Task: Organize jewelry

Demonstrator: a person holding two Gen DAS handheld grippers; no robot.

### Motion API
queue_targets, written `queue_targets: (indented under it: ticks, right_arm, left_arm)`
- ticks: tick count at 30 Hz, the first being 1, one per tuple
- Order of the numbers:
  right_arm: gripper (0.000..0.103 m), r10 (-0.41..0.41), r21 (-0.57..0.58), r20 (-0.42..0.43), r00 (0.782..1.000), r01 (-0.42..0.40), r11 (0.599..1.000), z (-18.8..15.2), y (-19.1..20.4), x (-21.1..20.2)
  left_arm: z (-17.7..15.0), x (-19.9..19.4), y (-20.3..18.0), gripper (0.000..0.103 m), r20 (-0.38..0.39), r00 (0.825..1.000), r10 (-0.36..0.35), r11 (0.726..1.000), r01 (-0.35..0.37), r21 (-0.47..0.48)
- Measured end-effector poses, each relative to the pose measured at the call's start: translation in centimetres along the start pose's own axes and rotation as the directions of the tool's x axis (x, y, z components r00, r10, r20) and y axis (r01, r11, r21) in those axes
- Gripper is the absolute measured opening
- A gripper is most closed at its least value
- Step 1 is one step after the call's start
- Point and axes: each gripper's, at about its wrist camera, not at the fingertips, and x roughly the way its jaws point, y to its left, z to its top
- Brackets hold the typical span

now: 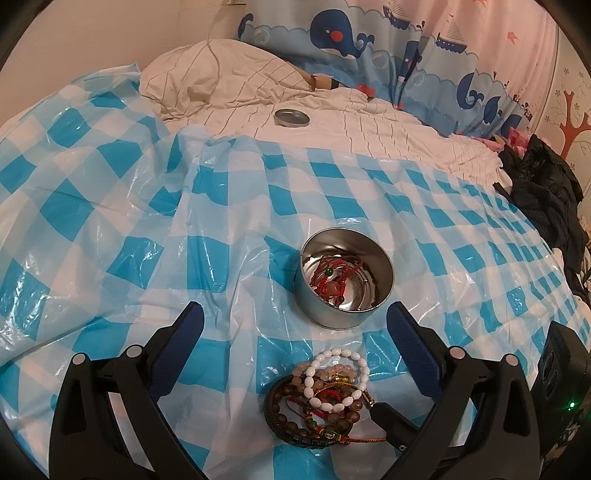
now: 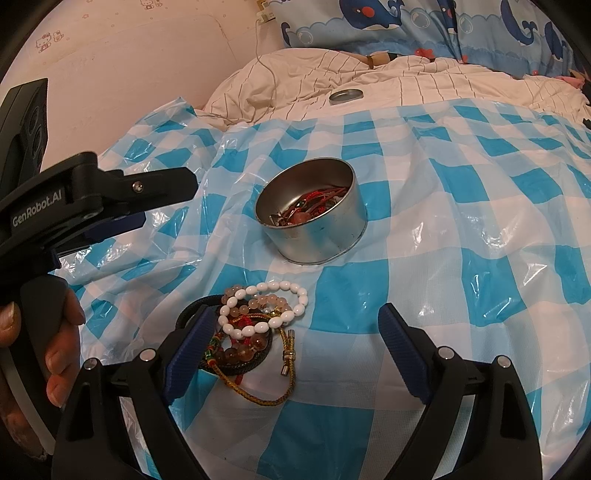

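A round metal tin (image 1: 347, 321) (image 2: 321, 236) stands on the blue-checked plastic sheet, with red cord bracelets (image 1: 330, 278) inside. In front of it lies a pile of bracelets (image 1: 314, 417) (image 2: 243, 350): a white bead one (image 2: 266, 306) on top, pink and brown beads, a black band and a gold cord. My left gripper (image 1: 294, 308) is open above the sheet, the pile lying low between its fingers. My right gripper (image 2: 297, 314) is open, its left finger over the pile's left edge. One right fingertip (image 1: 388, 421) shows beside the pile.
The tin's lid (image 1: 291, 118) (image 2: 345, 96) lies on the striped bedding behind the sheet. A pillow (image 1: 207, 74) and whale-print fabric (image 1: 340, 33) are at the back; dark clothes (image 1: 546, 192) are at the right. A hand (image 2: 59, 332) holds the left gripper's handle.
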Motion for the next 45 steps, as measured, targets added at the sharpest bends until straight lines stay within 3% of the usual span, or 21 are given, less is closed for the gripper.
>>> queue_targets:
  ticks: [45]
  right_arm:
    - [0.089,0.001,0.001,0.0,1.0,-0.001,1.0,-0.01,0.04,0.02]
  left_arm:
    - [-0.05,0.4,-0.54,0.095,-0.005,1.0,0.0,1.0,0.0,0.011]
